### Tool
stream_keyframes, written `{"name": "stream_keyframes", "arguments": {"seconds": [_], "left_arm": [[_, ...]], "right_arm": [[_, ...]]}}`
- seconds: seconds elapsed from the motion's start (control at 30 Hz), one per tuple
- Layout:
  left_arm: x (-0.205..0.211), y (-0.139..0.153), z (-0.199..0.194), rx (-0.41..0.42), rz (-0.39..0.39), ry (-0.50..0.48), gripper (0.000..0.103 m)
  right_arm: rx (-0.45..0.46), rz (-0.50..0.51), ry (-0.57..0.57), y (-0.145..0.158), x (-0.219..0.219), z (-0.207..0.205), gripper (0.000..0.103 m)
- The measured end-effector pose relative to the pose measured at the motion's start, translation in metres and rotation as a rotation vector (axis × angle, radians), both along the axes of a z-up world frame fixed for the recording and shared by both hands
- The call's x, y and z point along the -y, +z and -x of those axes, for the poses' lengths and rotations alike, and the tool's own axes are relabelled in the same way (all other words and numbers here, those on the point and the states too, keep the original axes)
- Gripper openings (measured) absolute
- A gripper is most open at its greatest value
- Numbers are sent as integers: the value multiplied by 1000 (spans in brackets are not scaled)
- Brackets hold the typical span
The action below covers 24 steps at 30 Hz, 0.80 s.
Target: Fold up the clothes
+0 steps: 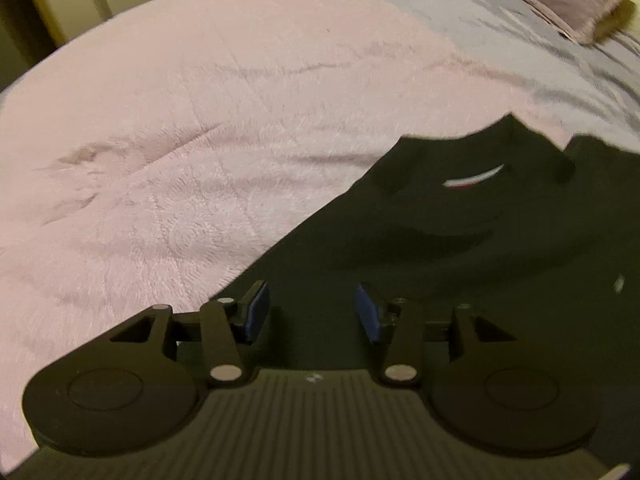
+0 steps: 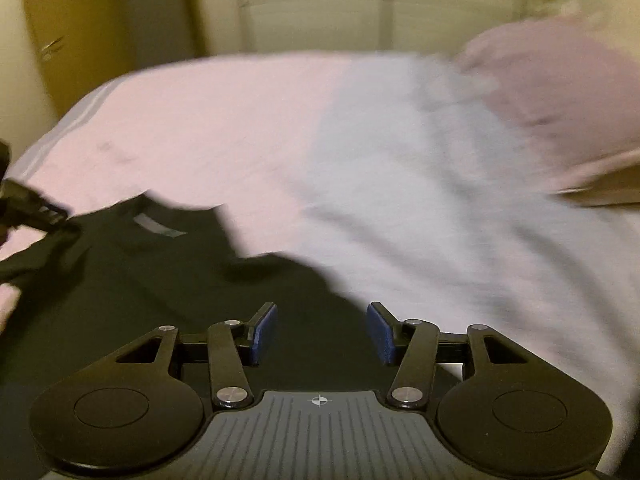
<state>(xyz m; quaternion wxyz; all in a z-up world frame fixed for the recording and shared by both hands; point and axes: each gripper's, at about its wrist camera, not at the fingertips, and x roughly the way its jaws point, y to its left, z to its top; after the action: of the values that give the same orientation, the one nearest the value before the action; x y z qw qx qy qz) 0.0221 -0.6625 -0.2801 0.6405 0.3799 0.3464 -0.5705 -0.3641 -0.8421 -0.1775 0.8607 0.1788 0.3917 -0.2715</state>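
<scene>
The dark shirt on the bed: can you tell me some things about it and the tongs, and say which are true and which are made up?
1. The dark shirt lies on a pink blanket. True.
2. The left tongs are squeezing the shirt. False: their blue pads stand apart with nothing pinched between them.
3. The shirt has a small white and red stripe mark on it. True.
4. The right tongs are shut tight. False: they are open, with a gap between the pads.
5. A pink pillow sits at the far end of the bed. True.
6. The shirt is bright yellow. False: it is very dark, nearly black.
</scene>
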Motion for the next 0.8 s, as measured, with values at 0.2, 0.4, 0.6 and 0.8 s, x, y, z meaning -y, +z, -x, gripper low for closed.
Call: {"name": "stream_keyframes", "arguments": {"seconds": [0.2, 0.4, 0.6, 0.8], "left_arm": [[-5, -28, -45, -31, 0, -67, 45], [-11, -44, -58, -68, 8, -106, 9], [-26, -12, -87, -94, 108, -41, 3], [-28, 1, -116, -77, 140, 24, 4]], "right_arm": [[-79, -35, 176, -47, 17, -137, 63], [-141, -54, 293, -87, 43, -198, 63], [-127, -83, 288, -78, 43, -215, 2], [-44, -46, 277, -55, 63, -246, 1]]}}
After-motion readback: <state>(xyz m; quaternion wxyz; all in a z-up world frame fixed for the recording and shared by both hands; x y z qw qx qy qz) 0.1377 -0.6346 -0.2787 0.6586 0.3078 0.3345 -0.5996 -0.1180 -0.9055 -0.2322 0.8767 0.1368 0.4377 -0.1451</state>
